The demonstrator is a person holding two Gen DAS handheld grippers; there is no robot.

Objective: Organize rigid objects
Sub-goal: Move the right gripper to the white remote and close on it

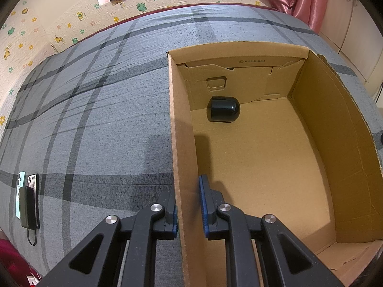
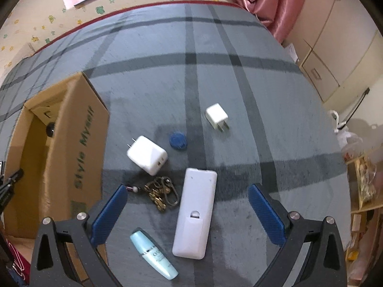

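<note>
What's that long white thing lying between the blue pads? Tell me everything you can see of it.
It looks like a remote control lying face down on the grey plaid cover: long, white, smooth plastic with rounded corners. A battery lid with a small thumb notch fills its near half. It lies flat, slightly slanted, and appears to touch only the cover. A key bunch sits close beside it, and the right gripper is open around it without touching.

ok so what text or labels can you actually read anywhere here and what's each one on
"Style Myself": green print on the outer side of the cardboard box.
"W29.5x22x11.5x4", roughly: small print on the box's inner far flap.
Silver lettering on the light blue tube: too blurred to read.
Green label low on the box: unreadable.
</note>
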